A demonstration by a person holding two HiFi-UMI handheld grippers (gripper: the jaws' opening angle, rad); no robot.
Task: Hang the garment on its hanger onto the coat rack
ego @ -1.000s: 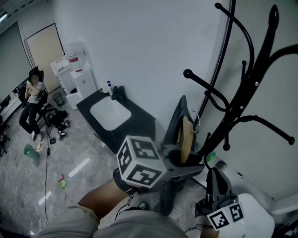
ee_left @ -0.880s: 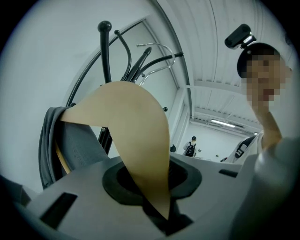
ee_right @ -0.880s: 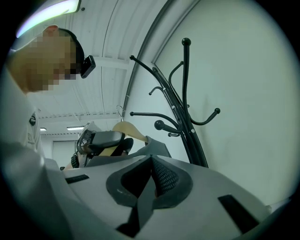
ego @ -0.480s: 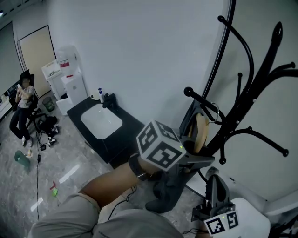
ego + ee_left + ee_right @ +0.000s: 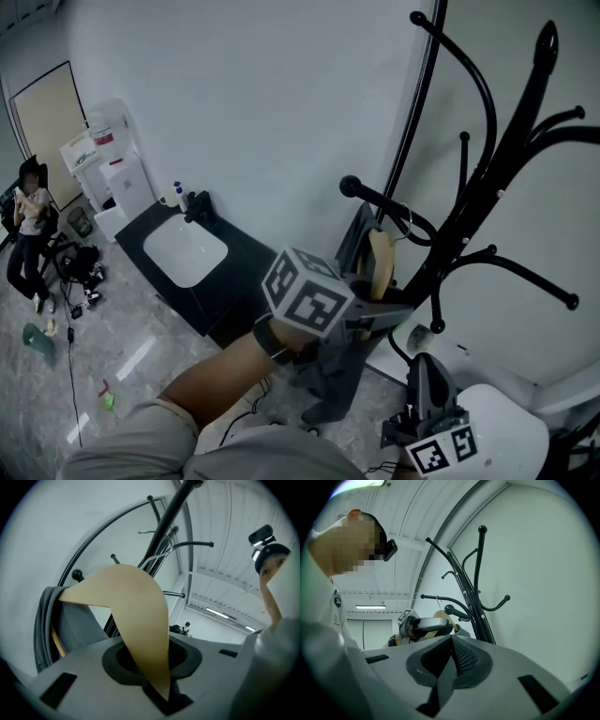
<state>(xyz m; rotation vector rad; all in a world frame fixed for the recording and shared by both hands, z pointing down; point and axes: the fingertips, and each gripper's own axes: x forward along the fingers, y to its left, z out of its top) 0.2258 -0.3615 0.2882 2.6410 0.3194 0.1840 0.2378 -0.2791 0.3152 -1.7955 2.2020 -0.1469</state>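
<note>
My left gripper is shut on a tan wooden hanger, whose broad shoulder stands up between the jaws in the left gripper view. A grey garment drapes from the hanger. The hanger's wire hook is right at a knobbed arm of the black coat rack; I cannot tell whether it rests on that arm. My right gripper points up, low at the right. It is shut with nothing in it.
A black counter with a white sink stands against the wall at the left. Behind it is a white water dispenser. A person sits at the far left. A white seat is under the rack.
The left gripper has lifted the hanger closer to the rack's knobbed arm, bringing the hook up to it. The right gripper stays low and shut.
</note>
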